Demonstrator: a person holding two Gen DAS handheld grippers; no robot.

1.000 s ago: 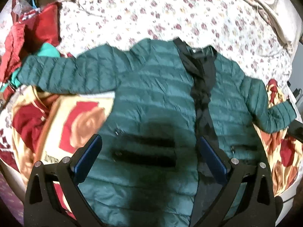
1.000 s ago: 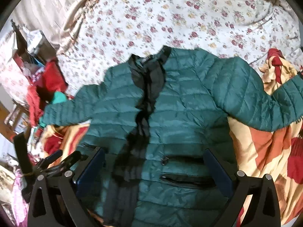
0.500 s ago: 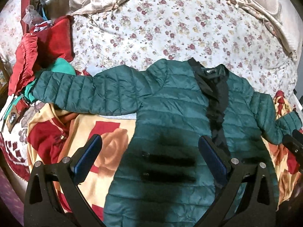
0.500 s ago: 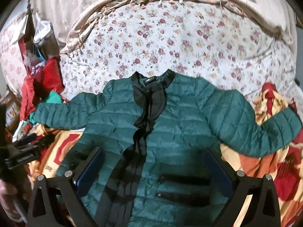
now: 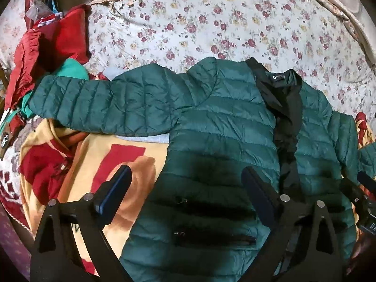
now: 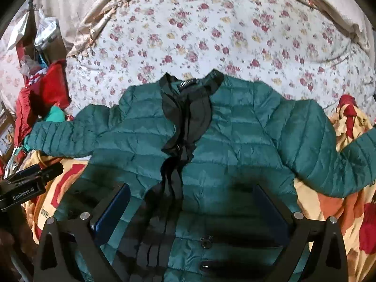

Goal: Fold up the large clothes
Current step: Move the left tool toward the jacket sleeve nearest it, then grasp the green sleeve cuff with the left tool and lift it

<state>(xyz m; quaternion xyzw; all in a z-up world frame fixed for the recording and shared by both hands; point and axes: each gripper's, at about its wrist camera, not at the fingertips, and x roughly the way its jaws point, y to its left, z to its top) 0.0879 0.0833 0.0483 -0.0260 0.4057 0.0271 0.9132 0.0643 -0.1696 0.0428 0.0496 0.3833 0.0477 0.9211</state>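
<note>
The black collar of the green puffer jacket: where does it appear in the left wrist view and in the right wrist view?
Left wrist view: the black collar lies right of centre, in the upper half, above the gripper's right finger.
Right wrist view: the black collar lies near the centre, slightly above the middle, between the fingers' lines.
Shared landmark: the red cloth pile at the left edge, beyond the jacket's sleeve.
</note>
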